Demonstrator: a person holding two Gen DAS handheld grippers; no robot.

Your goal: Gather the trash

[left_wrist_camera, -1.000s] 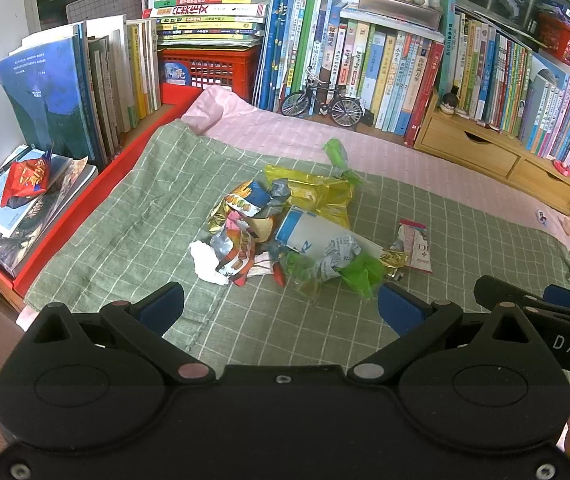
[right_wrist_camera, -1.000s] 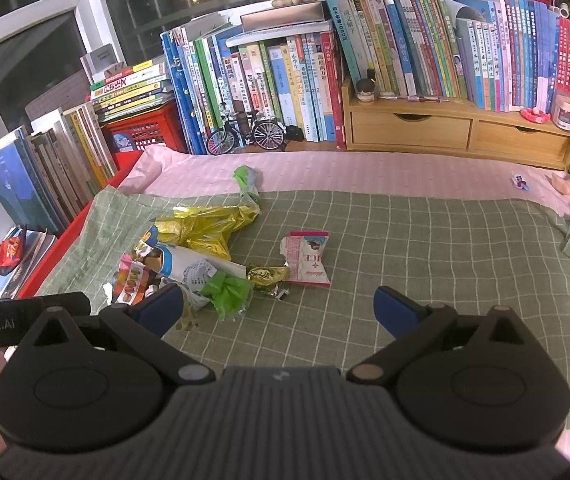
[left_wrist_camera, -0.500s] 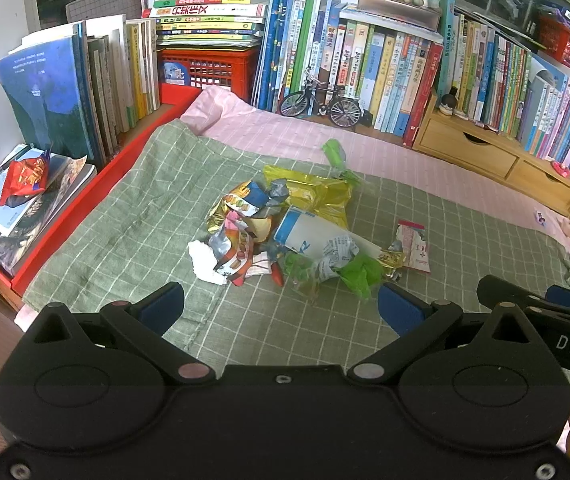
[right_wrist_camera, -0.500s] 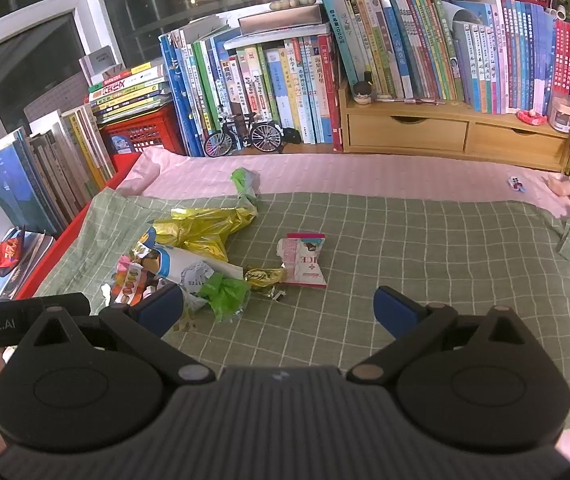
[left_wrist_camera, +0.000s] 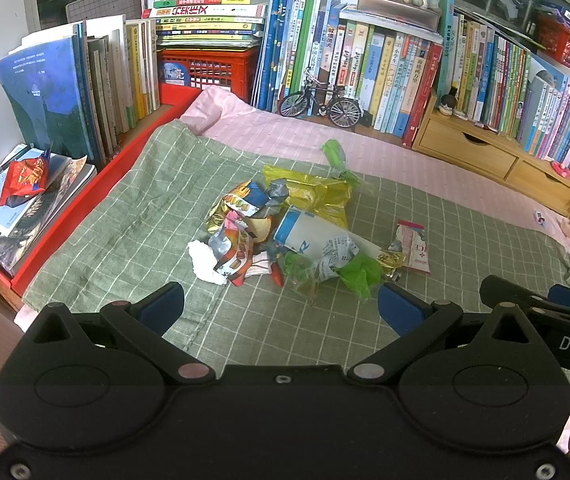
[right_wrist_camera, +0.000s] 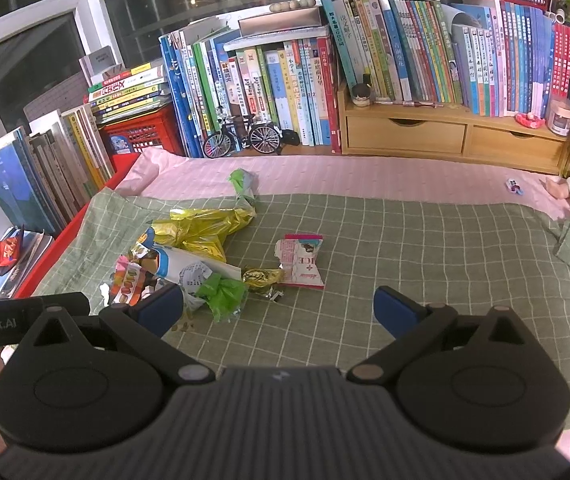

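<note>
The trash pile (left_wrist_camera: 285, 236) was seen on the green cloth (left_wrist_camera: 133, 216), at about 12 o'clock from the left gripper (left_wrist_camera: 281, 308) and a little ahead of it. The fingers of the left gripper were held wide apart, with nothing between them. The right gripper (right_wrist_camera: 279, 306) was spread open too, and nothing was held in it. From there the pile (right_wrist_camera: 189, 256) was seen at 10 o'clock, and the pink wrapper (right_wrist_camera: 301, 260) at 12 o'clock, just beside the pile.

Much could go wrong here. The wrappers were thin and crinkly, so one could be pushed away, not pinched. The cloth could be caught with a wrapper and pulled up, and the pile would be spilled. The green scrap (left_wrist_camera: 335, 154), at 12 o'clock past the pile, could be missed. No bin was seen.
</note>
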